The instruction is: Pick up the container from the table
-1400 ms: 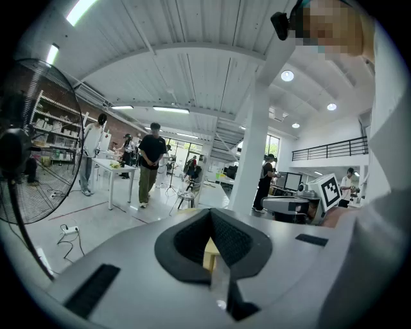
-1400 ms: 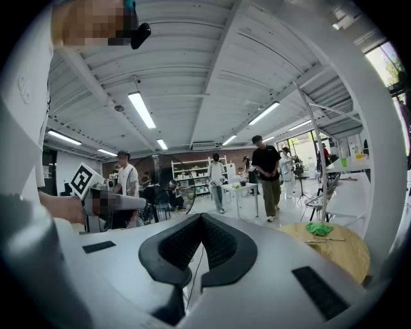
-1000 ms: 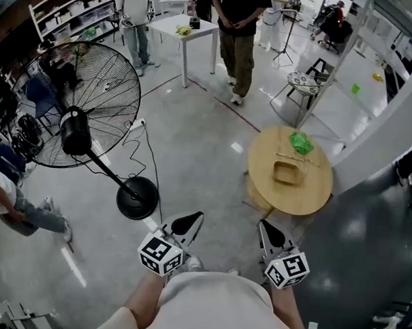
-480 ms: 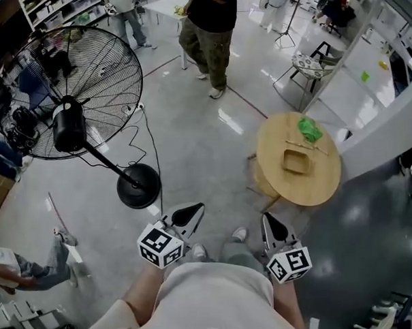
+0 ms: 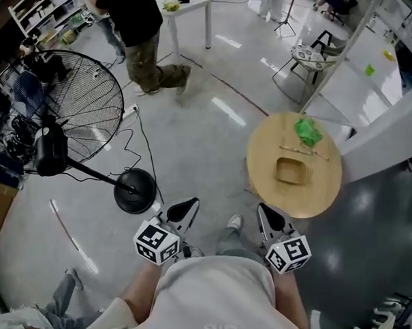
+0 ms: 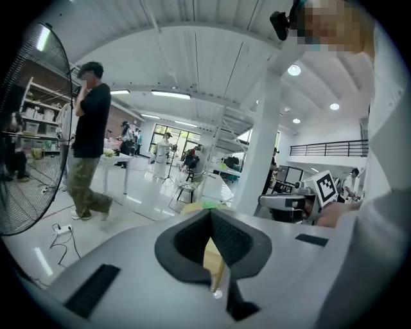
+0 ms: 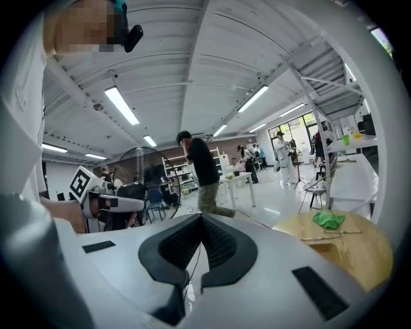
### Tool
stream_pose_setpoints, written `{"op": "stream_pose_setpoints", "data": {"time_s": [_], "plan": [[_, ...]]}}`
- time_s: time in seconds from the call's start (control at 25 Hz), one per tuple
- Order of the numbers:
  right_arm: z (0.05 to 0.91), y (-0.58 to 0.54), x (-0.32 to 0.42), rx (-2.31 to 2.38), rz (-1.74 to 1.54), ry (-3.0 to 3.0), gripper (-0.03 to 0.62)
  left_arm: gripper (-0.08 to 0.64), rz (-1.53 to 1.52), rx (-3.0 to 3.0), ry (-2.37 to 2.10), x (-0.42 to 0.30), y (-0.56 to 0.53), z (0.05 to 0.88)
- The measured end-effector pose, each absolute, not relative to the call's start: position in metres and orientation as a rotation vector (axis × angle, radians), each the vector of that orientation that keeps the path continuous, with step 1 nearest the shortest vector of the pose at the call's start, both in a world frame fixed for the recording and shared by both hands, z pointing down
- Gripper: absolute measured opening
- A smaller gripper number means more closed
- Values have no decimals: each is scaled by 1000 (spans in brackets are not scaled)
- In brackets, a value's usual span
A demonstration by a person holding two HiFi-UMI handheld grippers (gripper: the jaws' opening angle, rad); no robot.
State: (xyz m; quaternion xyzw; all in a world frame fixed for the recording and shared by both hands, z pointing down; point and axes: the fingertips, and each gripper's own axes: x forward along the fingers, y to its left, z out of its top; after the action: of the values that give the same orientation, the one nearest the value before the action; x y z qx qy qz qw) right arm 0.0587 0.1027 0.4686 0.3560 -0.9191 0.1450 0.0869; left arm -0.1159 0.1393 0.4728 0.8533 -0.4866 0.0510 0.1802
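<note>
Sitting on the round wooden table point(image 5: 317, 192), a little toward the near side of its middle, the container point(image 5: 289, 171) is a shallow, squarish tan tray, upright, and its inside looks bare. Just beyond it on the tabletop lie a pair of thin sticks point(image 5: 298, 152), and past those a crumpled green thing point(image 5: 304, 130) near the far edge; neither touches the tray. To the right of the table rises a white partition point(image 5: 391, 127), and behind the table stands a stool point(image 5: 309, 57) with a patterned seat. Off to the left, well apart from the table, is a large floor fan point(image 5: 54, 120) on a round black base point(image 5: 135, 190), its cable point(image 5: 146, 151) trailing across the grey floor point(image 5: 207, 147). A person in a black shirt point(image 5: 140, 28) strides past a white table point(image 5: 189, 3) at the far side. The left gripper point(image 5: 189, 206) and right gripper point(image 5: 264, 211) are held low in front of the wearer's body, both with their jaws pressed together and nothing between them. The container lies ahead and slightly right of the right gripper, well apart from both, with only the table's near edge and open floor in between.
</note>
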Motion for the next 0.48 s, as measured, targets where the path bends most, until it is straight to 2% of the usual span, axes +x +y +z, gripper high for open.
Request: {"op": "stream_pose_setpoints", "data": {"time_s": [0.48], "plan": [[510, -58, 157, 1055, 492, -2646, 26, 15, 231, 2362, -1430, -40, -12, 472]]}}
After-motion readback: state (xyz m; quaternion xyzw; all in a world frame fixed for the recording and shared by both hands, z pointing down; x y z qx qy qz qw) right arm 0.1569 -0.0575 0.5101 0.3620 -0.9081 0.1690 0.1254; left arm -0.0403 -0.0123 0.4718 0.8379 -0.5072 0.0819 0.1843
